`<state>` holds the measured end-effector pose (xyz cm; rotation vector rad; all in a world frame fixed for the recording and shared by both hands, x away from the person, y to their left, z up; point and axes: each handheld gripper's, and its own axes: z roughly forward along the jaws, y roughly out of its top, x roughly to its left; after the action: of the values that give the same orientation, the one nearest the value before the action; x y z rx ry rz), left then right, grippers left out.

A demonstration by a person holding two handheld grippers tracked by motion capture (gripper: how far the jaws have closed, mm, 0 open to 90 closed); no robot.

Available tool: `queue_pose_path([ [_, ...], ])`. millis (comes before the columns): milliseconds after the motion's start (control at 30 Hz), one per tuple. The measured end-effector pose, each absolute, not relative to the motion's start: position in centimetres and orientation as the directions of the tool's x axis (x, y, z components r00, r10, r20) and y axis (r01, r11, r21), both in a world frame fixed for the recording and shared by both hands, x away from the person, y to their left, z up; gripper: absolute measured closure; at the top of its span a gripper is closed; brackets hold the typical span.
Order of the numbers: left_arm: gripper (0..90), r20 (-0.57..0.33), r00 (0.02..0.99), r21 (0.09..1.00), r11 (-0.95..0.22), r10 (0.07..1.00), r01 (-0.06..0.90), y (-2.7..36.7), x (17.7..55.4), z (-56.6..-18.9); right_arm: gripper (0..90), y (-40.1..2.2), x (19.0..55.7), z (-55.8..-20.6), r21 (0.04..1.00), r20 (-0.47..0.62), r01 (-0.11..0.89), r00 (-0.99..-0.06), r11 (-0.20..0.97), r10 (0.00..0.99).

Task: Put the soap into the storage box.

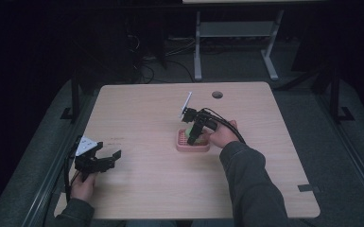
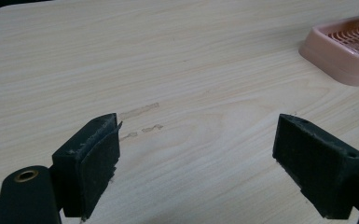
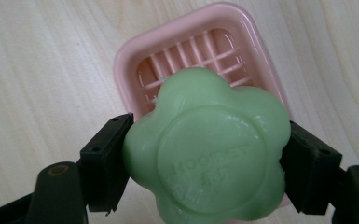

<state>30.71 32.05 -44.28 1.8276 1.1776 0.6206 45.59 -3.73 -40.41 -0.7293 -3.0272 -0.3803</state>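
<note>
Two hand-held grippers work over a light wooden table (image 1: 146, 118). Right gripper (image 1: 192, 137), seen from the high view near the table's middle, points down over a pink soap dish (image 1: 192, 143); the person's right hand (image 1: 223, 134) holds it from the right, and a dark sleeve (image 1: 250, 182) runs back toward the bottom edge. A black cable (image 1: 227, 125) loops from the gripper over the hand. In the right gripper view, the two black jaws are closed against opposite sides of a green flower-shaped soap (image 3: 207, 149), which carries raised lettering on its round central face, too faint to read with certainty. The soap sits directly above the soap dish (image 3: 177, 42), whose slatted pink grid (image 3: 191, 56) shows behind it; whether the soap touches the grid cannot be told. Left gripper (image 1: 105, 158) lies near the table's left front edge, well apart from the dish, held by the left hand (image 1: 82, 184), with a grey three-cornered plate (image 1: 85, 145) on top. In the left gripper view its jaws stand wide apart with nothing between them, bare table (image 2: 168, 70) beyond, and a corner of the soap dish (image 2: 340, 51) at upper right. A round hole (image 1: 217, 94) marks the table's far side.
</note>
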Motion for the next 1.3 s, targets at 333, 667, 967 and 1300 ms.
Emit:
queue_pose_path([
  [333,14.3,-0.039,0.432,0.858,-0.191,0.901,0.477,32.1,30.7,-44.3,25.7,-4.0,46.3,-41.5,0.222,0.082,0.494,-0.868,0.841,0.489],
  [667,14.3,-0.039,0.43,0.859,-0.189,0.902,0.475,32.1,30.7,-44.3,25.6,-4.0,46.6,-41.5,0.242,0.081,0.498,-0.866,0.833,0.494],
  [967,14.4,-0.039,0.432,0.858,-0.191,0.901,0.476,32.1,30.7,-44.2,25.5,-3.8,46.5,-41.7,0.232,0.08,0.498,-0.866,0.836,0.494],
  [1300,14.3,-0.039,0.429,0.862,-0.187,0.902,0.472,32.1,30.7,-44.2,25.5,-3.7,46.5,-41.7,0.235,0.075,0.49,-0.87,0.839,0.487],
])
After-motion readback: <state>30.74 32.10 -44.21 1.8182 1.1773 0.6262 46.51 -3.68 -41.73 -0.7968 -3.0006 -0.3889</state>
